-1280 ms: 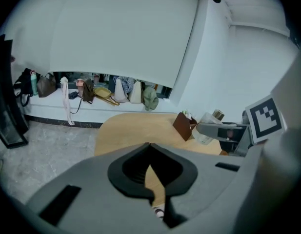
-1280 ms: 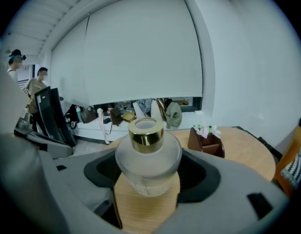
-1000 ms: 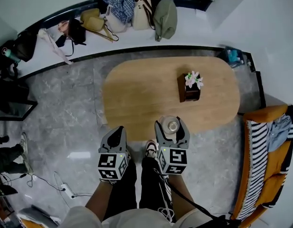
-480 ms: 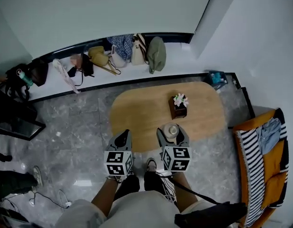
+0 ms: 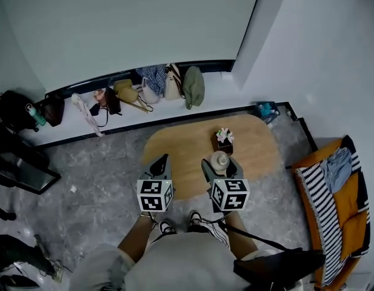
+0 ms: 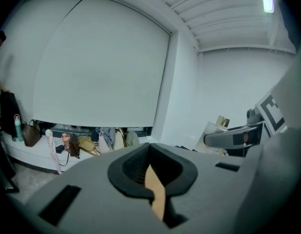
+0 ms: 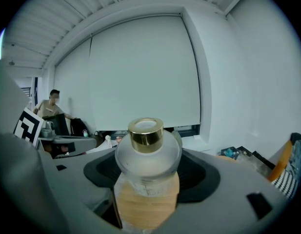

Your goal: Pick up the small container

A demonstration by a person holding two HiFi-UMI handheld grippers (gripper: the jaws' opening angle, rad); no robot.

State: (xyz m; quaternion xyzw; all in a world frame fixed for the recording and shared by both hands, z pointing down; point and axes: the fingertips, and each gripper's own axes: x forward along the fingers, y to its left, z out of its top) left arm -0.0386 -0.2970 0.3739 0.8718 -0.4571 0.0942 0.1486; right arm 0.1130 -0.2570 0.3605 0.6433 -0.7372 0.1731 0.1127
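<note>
Grey marbled floor (image 5: 96, 162) lies below both grippers. Oval table (image 5: 180, 153), smooth light wood w/ rounded ends, sits under and ahead of the gripper tips. Orange sofa (image 5: 350, 223) w/ black-and-white striped cushion is well off to the R gripper's outer side. A white ledge (image 5: 138, 111) along the wall, far ahead of both grippers, carries a row of soft bags (image 5: 165, 83): plaid, cream, olive, tan.

L gripper (image 6: 151, 177): grey body, black ribbed pads drawn together w/ only a thin slit between them, tan showing through; nothing held. It hangs just beside the R gripper, apart from it.

R gripper (image 7: 148, 179): grey body, black pads clamped on the small container (image 7: 147, 160), which stands upright between the jaws. Can't tell if its base touches the table.

Dark brown boxy planter (image 5: 223, 143) w/ pink and white flowers stands on the table just beyond the R gripper tips, apart from them.

The container is a round-shouldered bottle of frosted, translucent glass; lower part reads tan. On top is a short shiny gold cap (image 7: 146, 132), cylindrical, w/ a pale centre.
</note>
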